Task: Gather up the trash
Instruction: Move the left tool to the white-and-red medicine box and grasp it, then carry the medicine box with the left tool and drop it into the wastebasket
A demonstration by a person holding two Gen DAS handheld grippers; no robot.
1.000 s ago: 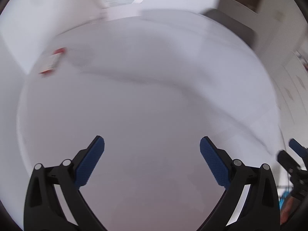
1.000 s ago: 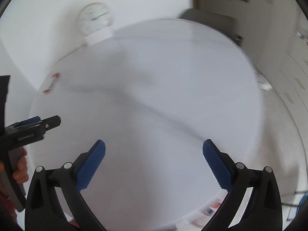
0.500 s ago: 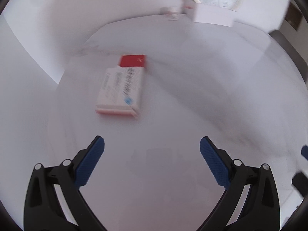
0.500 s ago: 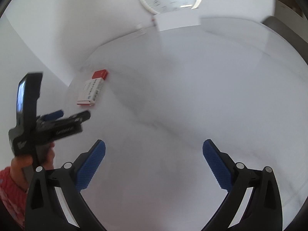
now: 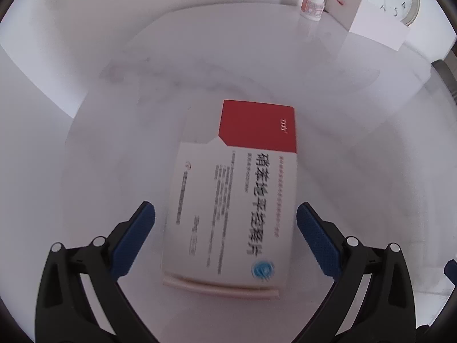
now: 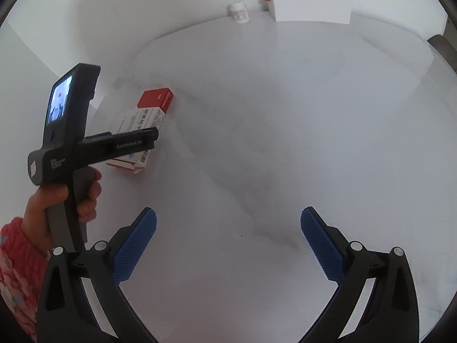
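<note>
Left claw (image 5: 225, 230) spread wide, straddling the box (image 5: 237, 200) lying flat near the surface's (image 6: 285, 114) left edge, a light, crushable carton best pinched across its long sides, while the right claw (image 6: 228, 235) hangs wide and empty.

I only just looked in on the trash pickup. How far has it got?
Nothing looks collected yet. In hand: the left tongs are open and straddle the near end of the red-and-white medicine box, which lies flat on the white table, not gripped. The right tongs hang open over bare tabletop. Left: closing on the box and carrying it off; a small white bottle stands by the wall.
</note>
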